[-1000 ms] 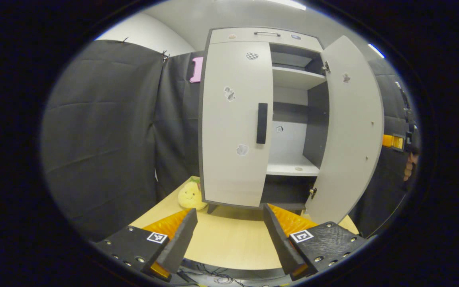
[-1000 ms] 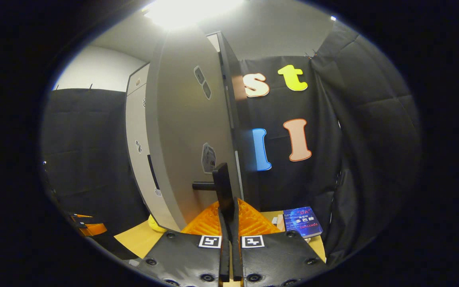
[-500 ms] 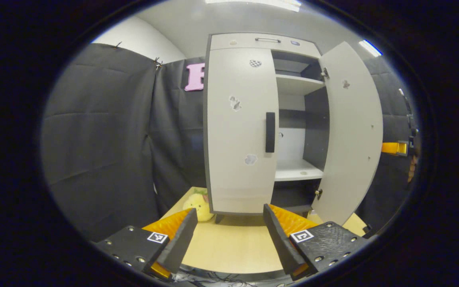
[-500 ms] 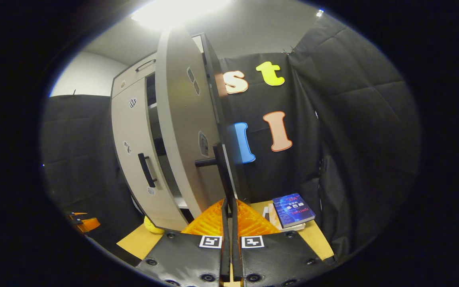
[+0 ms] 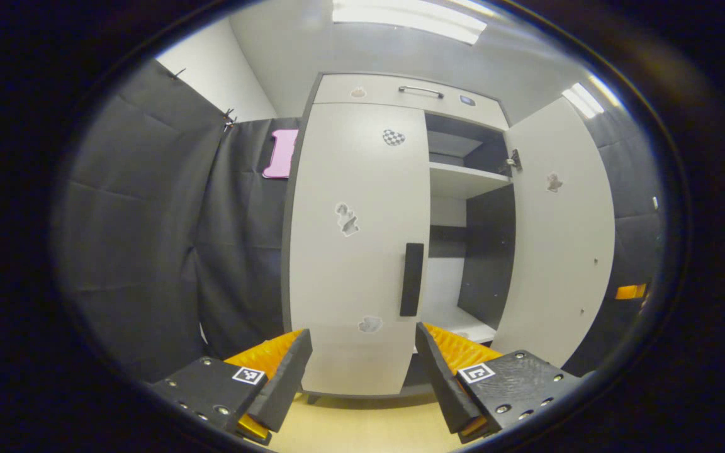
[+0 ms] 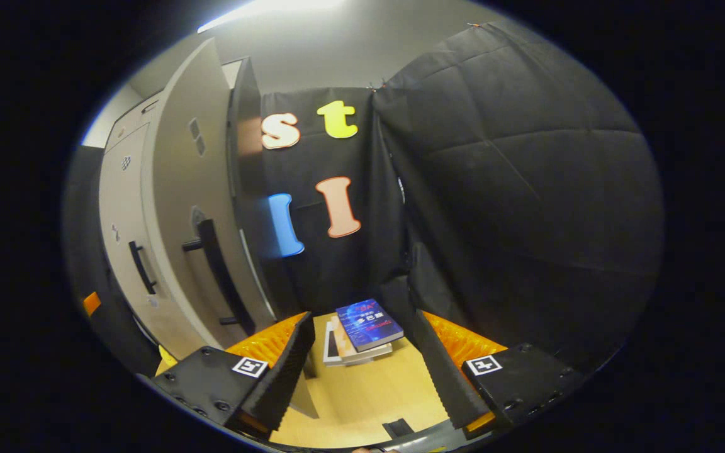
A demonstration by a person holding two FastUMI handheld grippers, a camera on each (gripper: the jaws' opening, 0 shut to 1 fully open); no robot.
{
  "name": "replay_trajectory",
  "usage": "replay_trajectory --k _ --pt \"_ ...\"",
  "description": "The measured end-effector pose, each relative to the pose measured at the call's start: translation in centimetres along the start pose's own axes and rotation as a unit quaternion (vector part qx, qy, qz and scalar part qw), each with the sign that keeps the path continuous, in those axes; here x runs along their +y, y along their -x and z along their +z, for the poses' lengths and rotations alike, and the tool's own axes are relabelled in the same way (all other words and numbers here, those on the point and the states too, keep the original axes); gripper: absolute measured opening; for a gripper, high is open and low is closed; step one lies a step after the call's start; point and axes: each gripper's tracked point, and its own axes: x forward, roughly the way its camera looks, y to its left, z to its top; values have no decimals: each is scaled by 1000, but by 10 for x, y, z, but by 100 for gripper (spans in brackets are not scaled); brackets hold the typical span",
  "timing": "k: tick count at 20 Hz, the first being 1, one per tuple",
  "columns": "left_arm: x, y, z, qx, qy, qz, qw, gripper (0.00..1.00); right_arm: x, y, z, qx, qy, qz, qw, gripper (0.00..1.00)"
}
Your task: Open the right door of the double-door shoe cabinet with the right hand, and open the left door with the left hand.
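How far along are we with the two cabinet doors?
Right door stands swung open, and the right gripper is open, off its handle. Left door is shut; the open left gripper faces its handle, not yet gripping. Left door remains.

You face the cabinet (image 5: 400, 100) on the worktop (image 6: 362, 390) | left door (image 5: 356, 251) closed | right door (image 5: 557, 233) swung open | books (image 6: 365, 327) right of cabinet.
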Motion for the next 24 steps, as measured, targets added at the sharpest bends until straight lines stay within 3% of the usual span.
replay_trajectory --k 6,13,14,15,16,18,19,20,21,23,24 --pt "-30 -84 12 -5 -3 0 1000 94 -13 -59 1 -17 11 -22 1000 98" --pt "-62 -157 19 -16 -20 7 1000 94 -7 -119 -10 1 0 1 1000 98" --pt "-68 -163 19 -20 -19 5 1000 88 -7 -124 -11 4 0 4 1000 98" --pt "-74 -169 19 -20 -18 3 1000 94 -8 -130 -11 7 -2 6 1000 98" --pt "-77 -176 17 -20 -18 2 1000 94 -8 -137 -11 8 -3 9 1000 98" --pt "-78 -187 16 -20 -14 14 1000 67 -7 -151 -12 14 -4 16 1000 98" --pt "-79 -192 12 -13 -11 15 1000 62 -5 -158 -10 14 -2 19 1000 98" --pt "-81 -194 10 -6 -6 13 1000 67 -4 -163 -9 12 2 24 1000 98" --pt "-75 -196 6 -6 0 33 999 62 -1 -169 -8 13 7 30 999 98" --pt "-72 -193 8 -10 25 41 999 39 4 -181 -6 14 15 44 999 98" --pt "-73 -196 3 -2 34 44 998 40 5 -186 -6 15 19 50 998 98"
